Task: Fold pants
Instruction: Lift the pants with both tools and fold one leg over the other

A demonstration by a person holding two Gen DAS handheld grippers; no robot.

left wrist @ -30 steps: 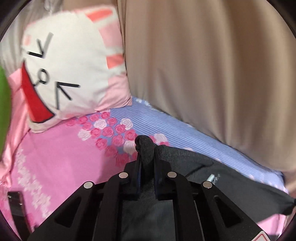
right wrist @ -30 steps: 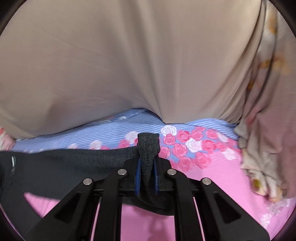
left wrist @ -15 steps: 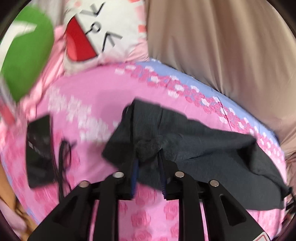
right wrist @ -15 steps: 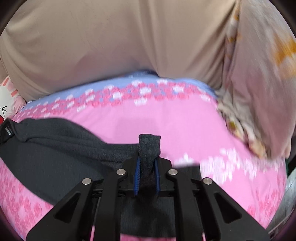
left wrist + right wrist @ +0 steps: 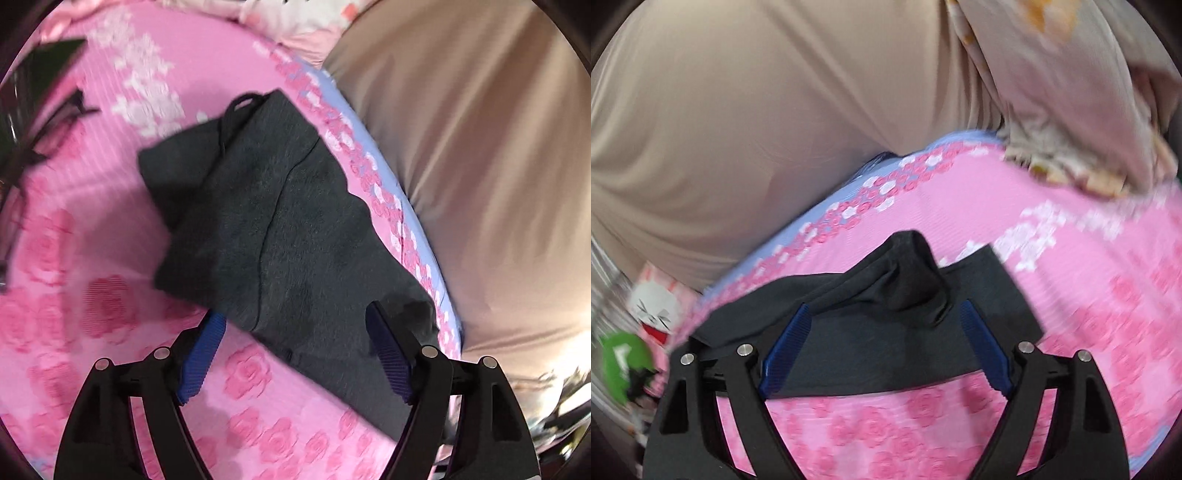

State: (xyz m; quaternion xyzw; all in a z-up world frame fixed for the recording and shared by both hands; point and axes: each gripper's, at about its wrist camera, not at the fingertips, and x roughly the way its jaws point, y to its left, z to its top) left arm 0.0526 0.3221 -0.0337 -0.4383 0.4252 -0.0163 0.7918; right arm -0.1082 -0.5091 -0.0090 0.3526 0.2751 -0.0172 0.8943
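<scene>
Two claws, both spreading wide over the bed, nothing gripped. Left claw (image 5: 295, 343): jaws opening, blue pads clear of the cloth, dark grey pants (image 5: 280, 229) lying between and beyond them on the pink rose-print bedsheet (image 5: 92, 258). Pants folded over on themselves, drawstring loop (image 5: 240, 103) at the far end, one edge near the blue striped border beside the beige curtain (image 5: 480, 166). Right claw (image 5: 886, 332): jaws opening too, a raised pinched peak of the pants (image 5: 905, 284) standing free between the pads, not pressed. Bunny-face pillow (image 5: 655, 306) and a green object (image 5: 622, 362) at the far left of the right view, floral blanket (image 5: 1071, 92) bunched at upper right.
</scene>
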